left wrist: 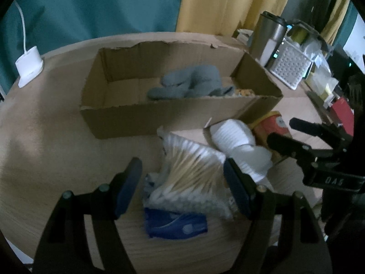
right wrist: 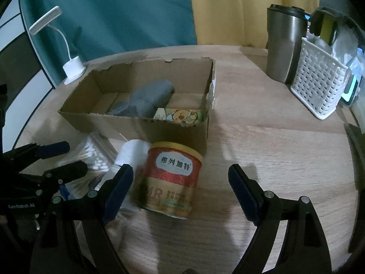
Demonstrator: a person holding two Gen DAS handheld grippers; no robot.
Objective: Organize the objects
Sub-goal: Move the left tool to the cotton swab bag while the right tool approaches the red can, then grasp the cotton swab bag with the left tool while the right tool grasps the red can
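An open cardboard box point(left wrist: 127, 118) point(right wrist: 114, 123) stands mid-table with a grey cloth point(left wrist: 191, 84) point(right wrist: 146, 100) and a cartoon-printed pack point(right wrist: 180, 115) inside. In front of it lie a bag of cotton swabs point(left wrist: 194, 173) point(right wrist: 91, 157), a stack of white cotton pads point(left wrist: 237, 141) point(right wrist: 132, 150) and a red and gold can point(right wrist: 173, 178) point(left wrist: 273, 125). My left gripper point(left wrist: 182, 182) is open, its fingers on either side of the swab bag. My right gripper point(right wrist: 180, 187) is open around the can. A blue packet point(left wrist: 175, 223) lies under the swabs.
A white lamp base point(left wrist: 29, 66) point(right wrist: 73, 68) stands at the back left. A steel tumbler point(right wrist: 285, 45) point(left wrist: 269, 36) and a white perforated basket point(right wrist: 319, 86) point(left wrist: 289, 66) with items stand at the back right. The wooden table point(right wrist: 273, 148) runs right of the can.
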